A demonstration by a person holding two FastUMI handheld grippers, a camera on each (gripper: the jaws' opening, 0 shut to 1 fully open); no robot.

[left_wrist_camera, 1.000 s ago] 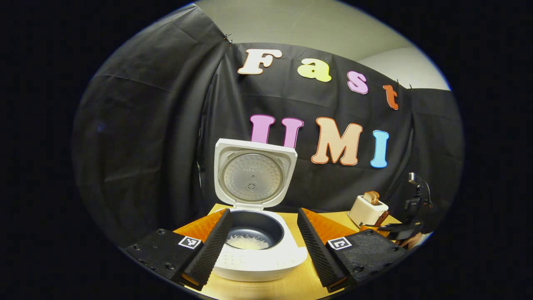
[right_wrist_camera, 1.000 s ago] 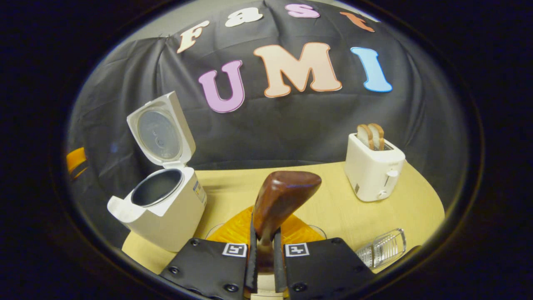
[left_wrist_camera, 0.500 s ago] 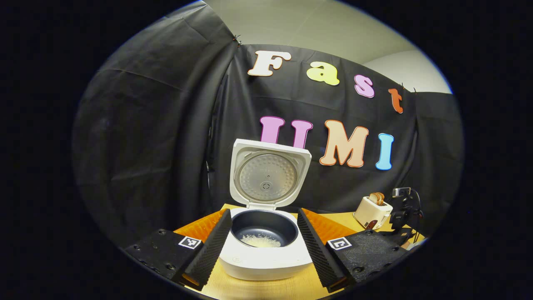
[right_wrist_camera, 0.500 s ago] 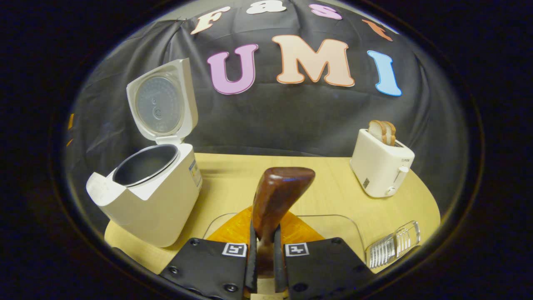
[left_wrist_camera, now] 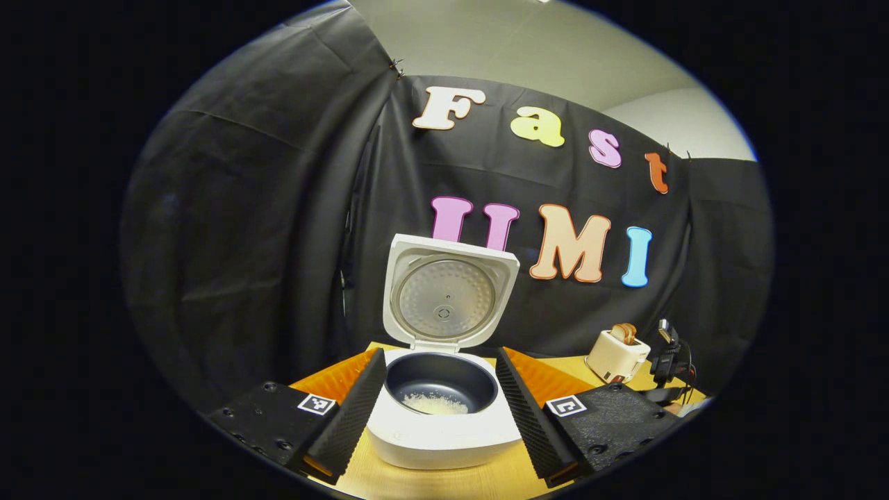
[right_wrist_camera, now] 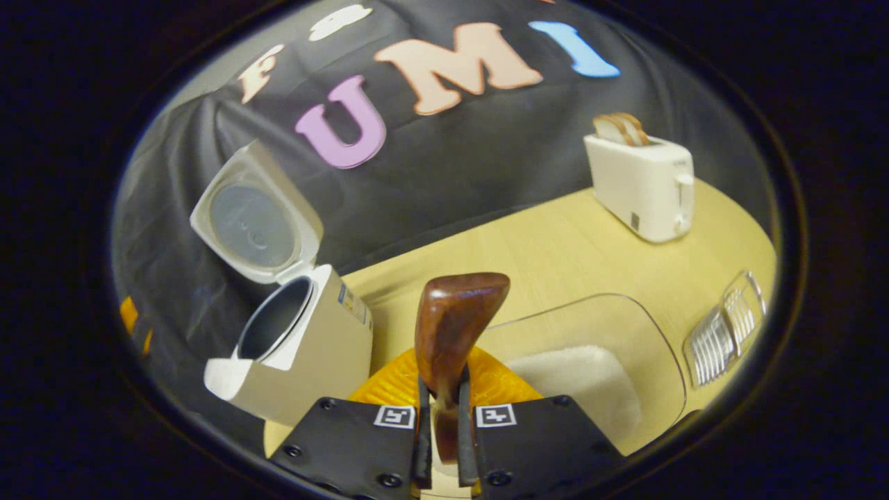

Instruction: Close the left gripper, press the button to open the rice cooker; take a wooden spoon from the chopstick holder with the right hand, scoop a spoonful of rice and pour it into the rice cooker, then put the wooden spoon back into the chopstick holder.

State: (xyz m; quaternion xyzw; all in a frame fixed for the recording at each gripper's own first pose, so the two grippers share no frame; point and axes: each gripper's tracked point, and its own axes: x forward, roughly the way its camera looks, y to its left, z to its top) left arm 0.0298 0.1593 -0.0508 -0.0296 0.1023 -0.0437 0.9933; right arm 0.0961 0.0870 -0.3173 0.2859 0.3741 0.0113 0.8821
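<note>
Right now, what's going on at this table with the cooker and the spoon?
A person works two hand-held tongs. The right tongs are shut on a wooden spoon, held beside a clear container of rice. The rice cooker stands open with its lid up and some rice already in the pot. The left tongs are open, empty, facing the cooker. A toaster stands farther back.

- A white toaster (right_wrist_camera: 642,184) stands at the far right of the table (right_wrist_camera: 555,257), with two slices of bread (right_wrist_camera: 621,127) sticking out of its top.
- A clear ribbed lid (right_wrist_camera: 726,326) lies on the table, nearer than the toaster, at the right edge.
- The table top is pale wood.
- A black cloth wall (left_wrist_camera: 264,208) hangs behind the table.
</note>
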